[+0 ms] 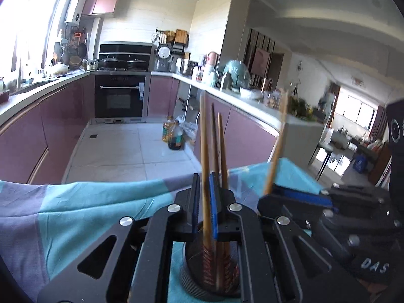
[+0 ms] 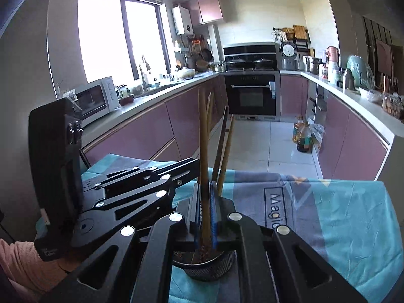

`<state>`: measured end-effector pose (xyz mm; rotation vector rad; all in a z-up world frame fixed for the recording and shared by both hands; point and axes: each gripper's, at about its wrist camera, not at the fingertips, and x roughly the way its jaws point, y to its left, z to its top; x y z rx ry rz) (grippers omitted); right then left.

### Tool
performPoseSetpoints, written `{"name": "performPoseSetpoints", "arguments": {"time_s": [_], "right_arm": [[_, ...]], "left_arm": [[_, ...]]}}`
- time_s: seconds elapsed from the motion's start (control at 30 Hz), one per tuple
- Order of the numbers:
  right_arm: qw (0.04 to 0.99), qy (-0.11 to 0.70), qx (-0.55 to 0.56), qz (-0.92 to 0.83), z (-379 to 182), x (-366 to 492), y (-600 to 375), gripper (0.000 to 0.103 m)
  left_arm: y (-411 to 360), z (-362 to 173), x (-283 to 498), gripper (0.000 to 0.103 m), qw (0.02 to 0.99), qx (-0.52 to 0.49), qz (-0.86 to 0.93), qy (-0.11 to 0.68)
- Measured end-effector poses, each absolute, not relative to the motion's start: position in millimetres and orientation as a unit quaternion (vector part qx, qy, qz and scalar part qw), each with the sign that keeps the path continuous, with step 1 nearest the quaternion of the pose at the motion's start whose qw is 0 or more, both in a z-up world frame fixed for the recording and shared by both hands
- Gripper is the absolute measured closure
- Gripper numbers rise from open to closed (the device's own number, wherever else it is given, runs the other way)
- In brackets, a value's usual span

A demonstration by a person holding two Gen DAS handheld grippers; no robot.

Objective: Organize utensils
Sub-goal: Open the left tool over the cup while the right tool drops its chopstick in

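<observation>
I have both grippers, left gripper (image 1: 203,197) and right gripper (image 2: 204,197), each pinching one chopstick (image 1: 205,156) upright above the mesh holder (image 2: 209,267) on the cloth (image 2: 353,214), so next I lower and release.

Holder (image 1: 209,277): stood on the cloth (image 1: 83,202) that covered the worktop, directly below both claws.
Chopsticks (image 1: 205,176): stood upright in the holder.
Left claw (image 1: 205,199): just left of the right claw (image 2: 205,197), almost touching it.
Oil bottles (image 2: 301,133): on the floor behind the worktop, beside the right cabinets.
</observation>
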<state>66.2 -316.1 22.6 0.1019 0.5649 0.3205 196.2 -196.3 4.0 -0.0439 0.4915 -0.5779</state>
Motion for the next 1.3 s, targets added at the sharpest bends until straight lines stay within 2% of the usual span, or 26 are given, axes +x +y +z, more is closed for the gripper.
{"name": "performPoseSetpoints", "arguments": {"time_s": [0.13, 0.27, 0.57, 0.77, 0.87, 0.93, 1.2, 1.3], "right_arm": [[0.947, 0.279, 0.053, 0.152, 17, 66, -318, 0.093], [0.948, 0.284, 0.061, 0.133, 12, 62, -322, 0.072], [0.916, 0.342, 0.141, 0.156, -21, 75, -339, 0.073], [0.911, 0.339, 0.164, 0.167, -29, 78, -331, 0.076], [0.91, 0.335, 0.169, 0.178, -30, 81, -325, 0.083], [0.91, 0.333, 0.168, 0.179, -32, 83, -321, 0.083], [0.918, 0.322, 0.154, 0.174, -31, 82, -313, 0.084], [0.918, 0.324, 0.153, 0.169, -32, 78, -315, 0.077]], "left_arm": [[-189, 1, 187, 0.083, 0.929, -0.002, -0.275, 0.247], [-175, 6, 188, 0.07, 0.929, 0.005, -0.265, 0.259], [-141, -15, 197, 0.069, 0.892, -0.04, -0.303, 0.333], [-131, -41, 200, 0.069, 0.872, -0.062, -0.315, 0.369], [-130, -45, 198, 0.069, 0.87, -0.069, -0.316, 0.373], [-128, -46, 198, 0.068, 0.872, -0.077, -0.311, 0.371], [-117, -51, 203, 0.07, 0.878, -0.094, -0.304, 0.358], [-116, -50, 198, 0.071, 0.882, -0.088, -0.302, 0.352]]}}
